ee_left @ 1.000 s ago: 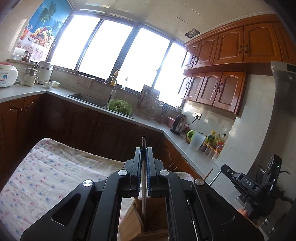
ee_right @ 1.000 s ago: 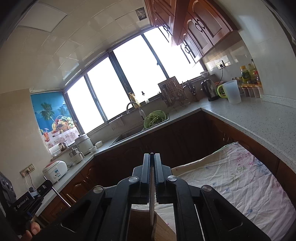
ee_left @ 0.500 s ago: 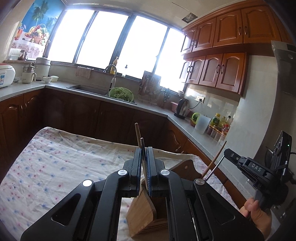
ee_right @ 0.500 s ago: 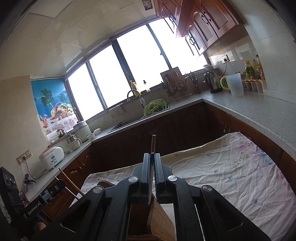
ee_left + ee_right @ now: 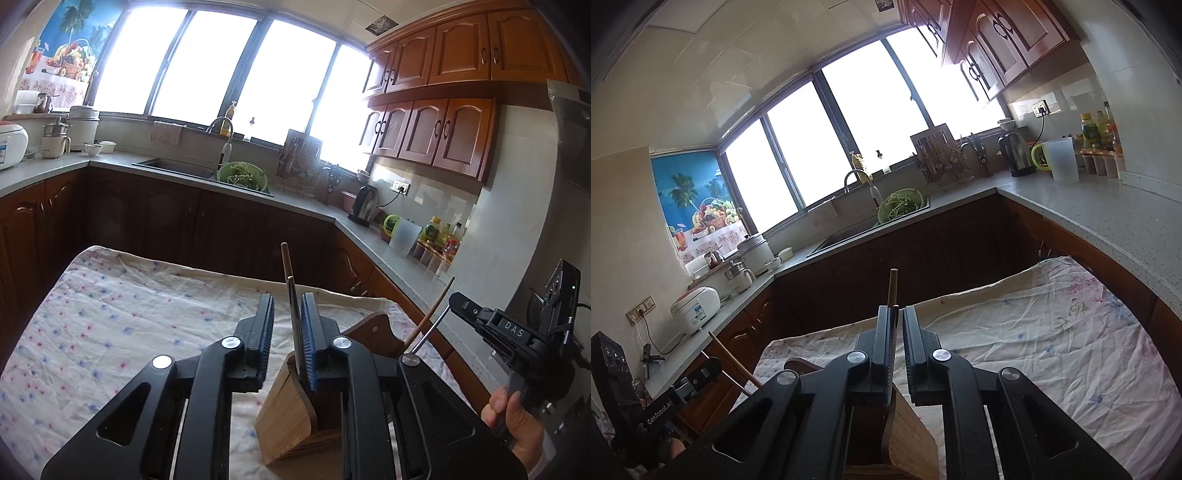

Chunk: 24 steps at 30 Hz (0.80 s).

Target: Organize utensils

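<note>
A wooden utensil holder stands on the floral tablecloth, right under both grippers; it also shows in the right wrist view. Thin utensil handles stick up out of it between my left gripper's jaws, resting against the right pad. My left gripper is open around them. Another stick leans out to the right. My right gripper is slightly open, with a thin handle against its left pad. Each gripper shows at the edge of the other's view.
A dark wooden board lies behind the holder. Kitchen counters wrap round the table, with a sink, green colander, kettle and bottles. The tablecloth stretches out left and right.
Both grippers have opened and let go of the utensils, which now stand in the holder. Both views have tilted down towards the table.
</note>
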Each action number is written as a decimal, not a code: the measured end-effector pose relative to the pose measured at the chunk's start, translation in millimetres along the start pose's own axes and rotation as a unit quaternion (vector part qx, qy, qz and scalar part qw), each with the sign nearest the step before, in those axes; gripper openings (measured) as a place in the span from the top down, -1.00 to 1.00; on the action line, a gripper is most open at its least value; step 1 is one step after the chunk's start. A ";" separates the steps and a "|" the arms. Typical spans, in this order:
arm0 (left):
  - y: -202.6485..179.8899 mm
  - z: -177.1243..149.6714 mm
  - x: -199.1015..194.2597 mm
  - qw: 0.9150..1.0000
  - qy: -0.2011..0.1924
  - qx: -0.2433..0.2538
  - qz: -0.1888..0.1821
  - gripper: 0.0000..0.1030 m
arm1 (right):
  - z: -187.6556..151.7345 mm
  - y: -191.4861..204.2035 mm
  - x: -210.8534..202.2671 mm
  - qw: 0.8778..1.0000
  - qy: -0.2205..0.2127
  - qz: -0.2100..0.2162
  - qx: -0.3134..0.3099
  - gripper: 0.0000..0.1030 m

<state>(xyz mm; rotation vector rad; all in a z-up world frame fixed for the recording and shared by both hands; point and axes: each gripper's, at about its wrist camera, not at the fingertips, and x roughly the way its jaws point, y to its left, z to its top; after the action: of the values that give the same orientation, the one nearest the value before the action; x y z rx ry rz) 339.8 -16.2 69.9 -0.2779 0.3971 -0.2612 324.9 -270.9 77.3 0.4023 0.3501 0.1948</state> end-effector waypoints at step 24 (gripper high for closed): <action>12.0 -39.6 -88.7 0.999 0.036 -0.023 0.031 -0.71 | -21.5 -4.8 -104.8 0.999 -0.008 0.040 0.021 -0.99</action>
<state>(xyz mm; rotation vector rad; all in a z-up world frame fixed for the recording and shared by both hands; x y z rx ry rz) 246.9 13.2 61.3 -0.3013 0.4816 -0.2025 220.8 -294.3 87.6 0.4594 0.3226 0.2614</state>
